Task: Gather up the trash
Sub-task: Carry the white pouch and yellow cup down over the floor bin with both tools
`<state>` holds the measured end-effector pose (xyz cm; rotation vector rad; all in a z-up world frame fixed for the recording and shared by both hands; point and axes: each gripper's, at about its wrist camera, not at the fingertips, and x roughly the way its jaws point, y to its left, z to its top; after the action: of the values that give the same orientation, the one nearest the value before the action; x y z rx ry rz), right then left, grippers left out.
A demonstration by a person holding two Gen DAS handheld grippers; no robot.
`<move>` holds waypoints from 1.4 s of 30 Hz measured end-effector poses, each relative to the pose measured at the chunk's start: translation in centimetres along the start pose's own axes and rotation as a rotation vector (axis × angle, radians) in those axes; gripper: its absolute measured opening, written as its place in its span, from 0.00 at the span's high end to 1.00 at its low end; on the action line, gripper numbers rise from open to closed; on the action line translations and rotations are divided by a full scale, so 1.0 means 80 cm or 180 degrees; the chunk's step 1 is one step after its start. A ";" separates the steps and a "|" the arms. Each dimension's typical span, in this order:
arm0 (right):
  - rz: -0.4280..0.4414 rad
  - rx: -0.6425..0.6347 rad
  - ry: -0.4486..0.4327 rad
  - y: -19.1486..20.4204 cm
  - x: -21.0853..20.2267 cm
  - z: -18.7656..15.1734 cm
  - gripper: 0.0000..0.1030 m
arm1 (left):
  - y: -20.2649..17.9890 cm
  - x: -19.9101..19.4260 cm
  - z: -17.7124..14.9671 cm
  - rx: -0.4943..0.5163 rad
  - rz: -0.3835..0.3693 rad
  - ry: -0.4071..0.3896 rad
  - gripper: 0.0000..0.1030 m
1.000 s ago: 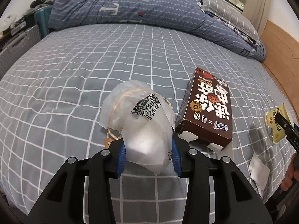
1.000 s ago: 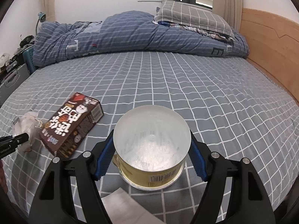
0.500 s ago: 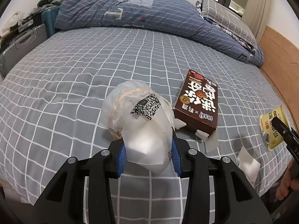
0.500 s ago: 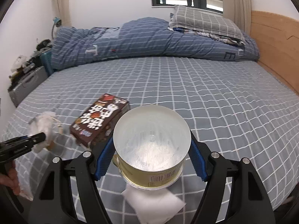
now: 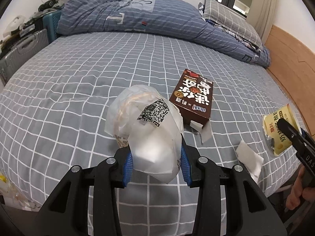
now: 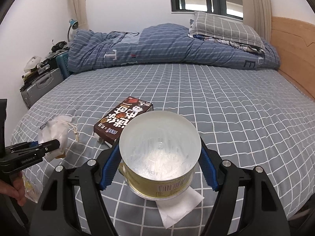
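Observation:
My left gripper [image 5: 156, 163] is shut on a white plastic bag [image 5: 145, 125] with a QR label, held above the bed's front edge; the bag also shows in the right wrist view [image 6: 55, 131]. My right gripper [image 6: 159, 167] is shut on a yellow tub with a clear lid [image 6: 159, 153], also seen in the left wrist view [image 5: 279, 129]. A brown snack box [image 5: 194, 98] lies on the bed between them, also in the right wrist view [image 6: 122, 122]. A white tissue [image 6: 181, 206] lies near the front edge, below the tub.
The bed has a grey checked sheet [image 5: 98, 68], a blue duvet [image 6: 157, 45] and a pillow [image 6: 226, 29] at the back. A wooden headboard [image 6: 293, 45] is on the right. A grey suitcase [image 6: 39, 86] stands at the left. A clear bag [image 5: 11, 192] hangs at the lower left.
Both grippers have pulled back and up from the bed with the bag and the tub still held. The box and tissue lie farther away now.

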<state>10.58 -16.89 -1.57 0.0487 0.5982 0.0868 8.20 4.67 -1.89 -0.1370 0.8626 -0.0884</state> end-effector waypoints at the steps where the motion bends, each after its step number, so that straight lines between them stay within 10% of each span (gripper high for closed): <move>1: -0.0010 -0.0010 -0.0005 0.003 -0.003 -0.001 0.33 | -0.001 -0.002 -0.001 -0.0001 -0.0004 -0.0002 0.62; 42: 0.0013 -0.0034 0.0079 0.052 -0.086 -0.072 0.33 | -0.039 -0.079 -0.085 0.0094 -0.0089 0.0050 0.62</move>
<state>1.38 -13.28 -2.21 0.0385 0.6224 0.0946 -1.12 1.85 -1.05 -0.1209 0.8749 -0.1285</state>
